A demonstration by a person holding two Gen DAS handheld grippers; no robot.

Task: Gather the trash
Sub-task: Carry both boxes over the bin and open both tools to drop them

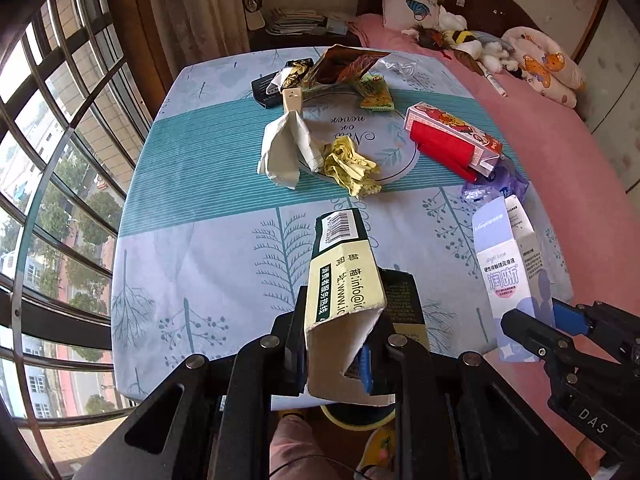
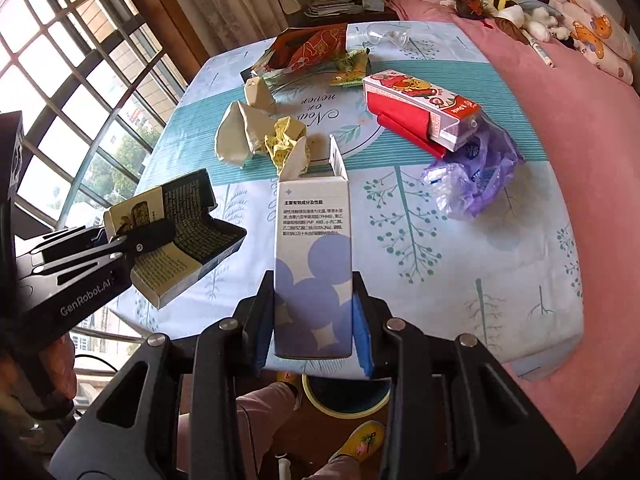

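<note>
Gripping between each pair of jaws: left gripper (image 1: 338, 344) yellow carton (image 1: 344, 280), right gripper (image 2: 314, 332) white-purple box (image 2: 314, 268).

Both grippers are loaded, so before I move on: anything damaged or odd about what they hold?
The left gripper pinches a yellow-and-black box that is squashed flat, its open end torn ragged. The right gripper holds a white-and-purple box intact, top flaps standing open.

Black two-finger grippers (image 1: 340, 344) (image 2: 314, 320) with blue pads (image 2: 364, 340), silver rivets, white "GenRobot.AI" and "DAS" lettering; pink trousers (image 2: 264, 412), yellow slippers (image 2: 366, 438).
</note>
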